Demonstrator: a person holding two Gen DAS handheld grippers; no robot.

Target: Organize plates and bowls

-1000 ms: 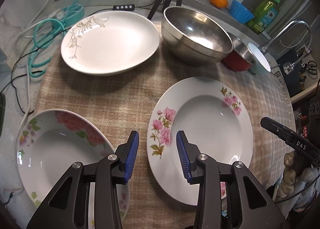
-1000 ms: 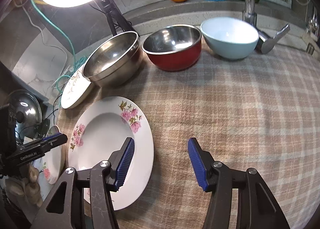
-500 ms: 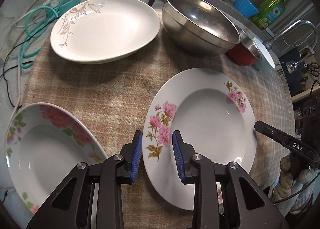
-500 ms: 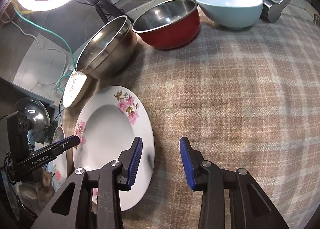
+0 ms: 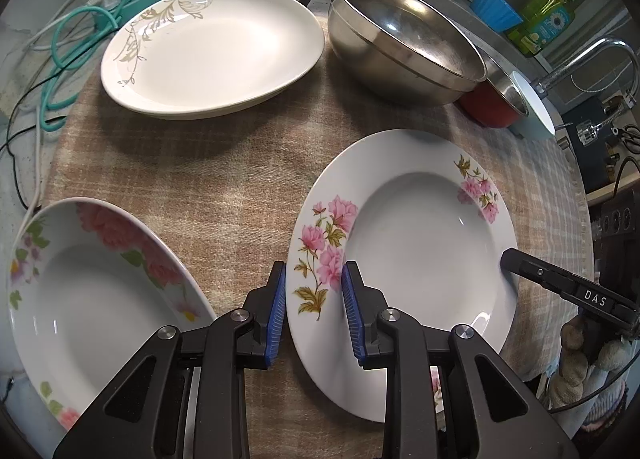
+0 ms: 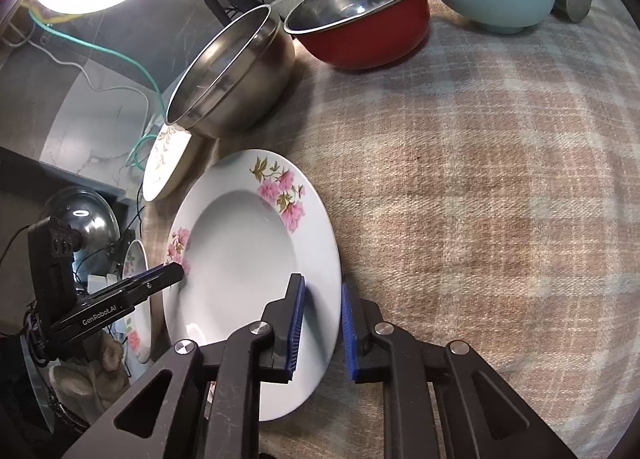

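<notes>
White deep plate with pink flowers [image 5: 404, 243] lies on the plaid cloth [image 5: 224, 179], its rim between both my pairs of pads. My left gripper [image 5: 314, 309] straddles the rim at nine o'clock, jaws narrowed and just closing; my right gripper [image 6: 322, 325] has just been closing at three o'clock, pinching the edge. I'd judge a level, even lift best, clear of the steel bowl [image 5: 400, 39] at twelve
</notes>
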